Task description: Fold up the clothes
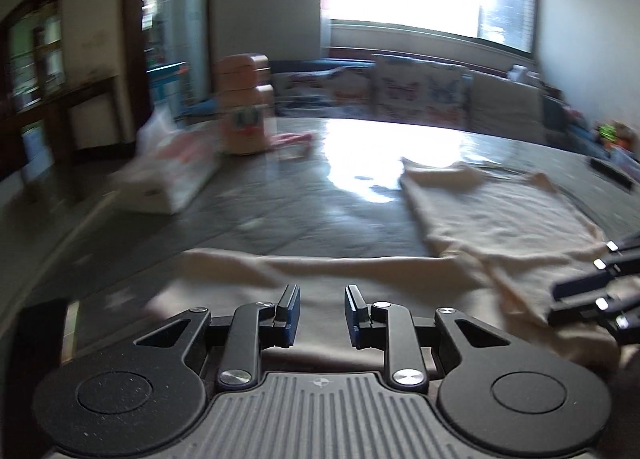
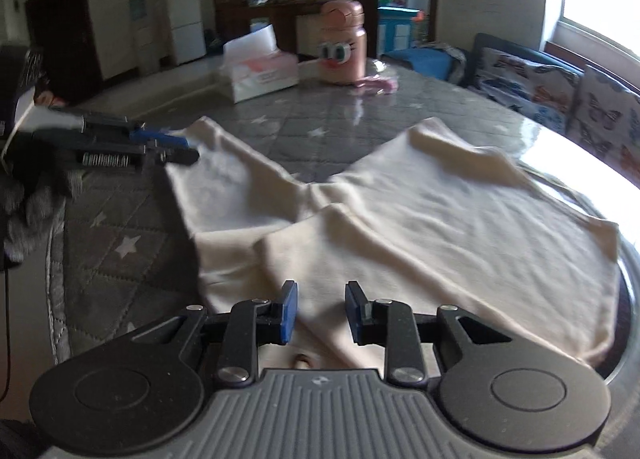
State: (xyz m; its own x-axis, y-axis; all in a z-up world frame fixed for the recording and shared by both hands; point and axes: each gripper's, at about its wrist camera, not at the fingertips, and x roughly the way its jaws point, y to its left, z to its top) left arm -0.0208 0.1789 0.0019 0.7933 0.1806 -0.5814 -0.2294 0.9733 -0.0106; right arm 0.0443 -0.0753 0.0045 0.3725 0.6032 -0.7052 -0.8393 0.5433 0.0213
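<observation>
Motion blur smears the cream garment point(image 1: 500, 219) beyond the left tongs point(image 1: 322, 315).

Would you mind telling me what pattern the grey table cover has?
The table cover is quilted grey with white stars, clearest in the right wrist view.

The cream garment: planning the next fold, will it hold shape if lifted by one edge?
Probably not. The cream garment lies in soft ridges, so it will likely droop. It looks thin and light, and may slide on the glossy table.

Home living room: sofa point(image 2: 560, 83), fridge point(image 2: 184, 17)
</observation>
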